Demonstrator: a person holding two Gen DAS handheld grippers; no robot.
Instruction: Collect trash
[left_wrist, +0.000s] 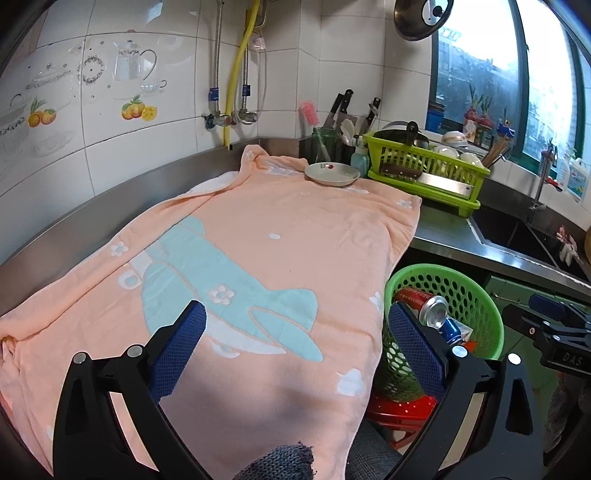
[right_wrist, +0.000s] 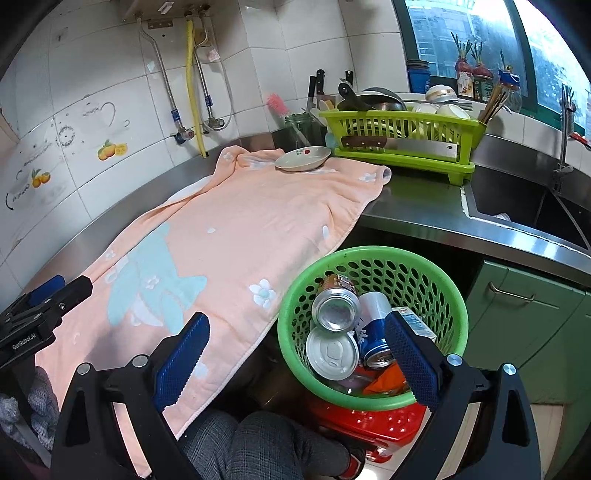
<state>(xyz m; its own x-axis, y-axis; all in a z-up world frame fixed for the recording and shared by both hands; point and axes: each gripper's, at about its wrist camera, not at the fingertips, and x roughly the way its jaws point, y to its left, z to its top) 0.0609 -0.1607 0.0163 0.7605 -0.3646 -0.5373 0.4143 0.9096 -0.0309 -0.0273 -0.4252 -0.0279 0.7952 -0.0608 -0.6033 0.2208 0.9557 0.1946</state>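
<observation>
- Trash sits in a green perforated basket (right_wrist: 373, 266) at the near right, below the counter edge and on top of a red plastic stool (right_wrist: 373, 421).
- Basket contents in the right wrist view: a silver-ended drink can (right_wrist: 336, 308), a flat round tin lid (right_wrist: 332, 352), a blue-and-white can (right_wrist: 375, 332), a white carton (right_wrist: 415, 323) and an orange wrapper (right_wrist: 388, 382). The cans lie tilted against one another.
- Left tongs (left_wrist: 295, 343): open wide, empty, held over the near part of the towel; the right pad overlaps the basket rim in the left wrist view.
- Right tongs (right_wrist: 297, 354): open wide, empty, held above the gap between towel edge and basket; the right pad overlaps the basket contents in the right wrist view.
- A peach towel (left_wrist: 258, 236) with a pale blue airplane pattern covers the steel counter (right_wrist: 417, 218) from near left to far centre.
- A small cream dish (left_wrist: 332, 173) rests on the far end of the towel.
- A lime-green dish rack (right_wrist: 399, 125) stands just right of the dish, loaded with bowls and a pan; a cleaver (right_wrist: 399, 146) lies along its front.
- A sink (right_wrist: 524, 210) is set in the counter at the far right.
- A knee in grey checked fabric (right_wrist: 266, 443) shows at the near edge.
</observation>
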